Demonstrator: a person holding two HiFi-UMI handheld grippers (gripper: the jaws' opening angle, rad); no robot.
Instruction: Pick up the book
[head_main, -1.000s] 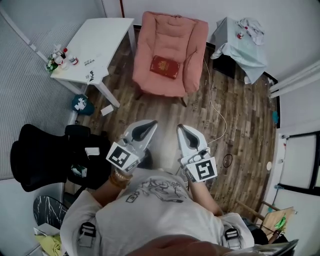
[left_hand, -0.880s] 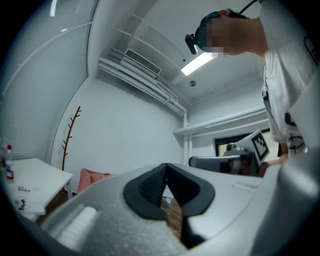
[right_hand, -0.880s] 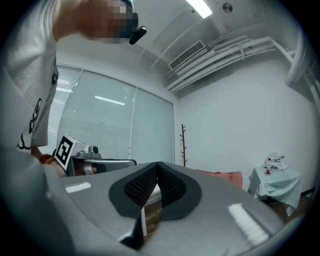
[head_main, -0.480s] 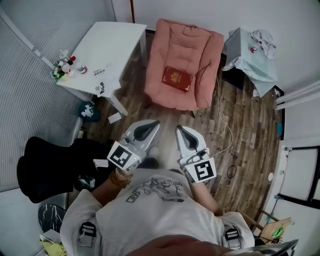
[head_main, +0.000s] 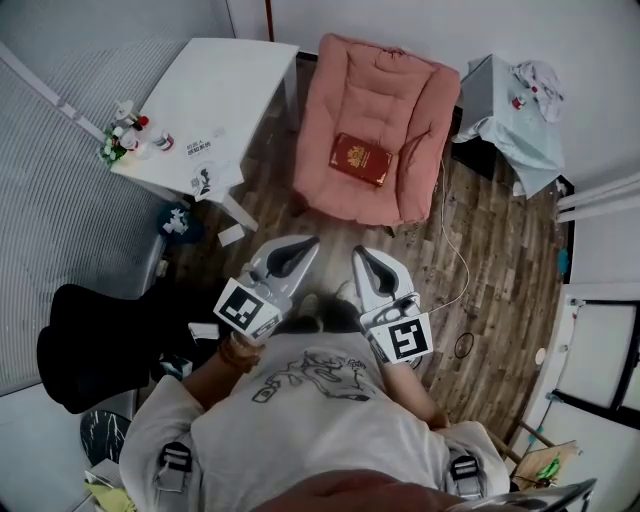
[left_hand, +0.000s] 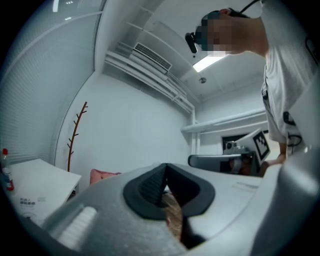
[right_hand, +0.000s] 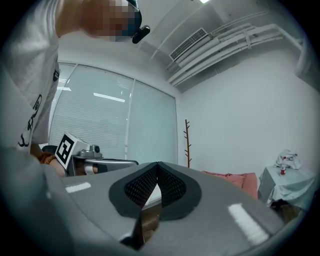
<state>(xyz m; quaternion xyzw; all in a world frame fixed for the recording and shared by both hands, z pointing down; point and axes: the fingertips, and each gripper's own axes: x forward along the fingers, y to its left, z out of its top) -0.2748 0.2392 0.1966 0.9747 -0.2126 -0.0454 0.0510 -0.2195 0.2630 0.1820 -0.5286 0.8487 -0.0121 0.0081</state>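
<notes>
A dark red book with gold print lies flat on the seat of a pink armchair at the top middle of the head view. My left gripper and right gripper are held side by side in front of the person's chest, both well short of the chair. Each points level toward it. Both are shut with nothing between their pads. In the left gripper view the left gripper fills the lower frame and only a sliver of the armchair shows. The right gripper likewise blocks the book, with the armchair behind.
A white table with small bottles stands left of the chair. A cloth-covered side table is on the right. A black office chair sits at lower left. A cable runs over the wooden floor.
The person and both grippers have moved toward the armchair; the chair, book and tables have slid lower and nearer in the head view. Both grippers stay shut.
</notes>
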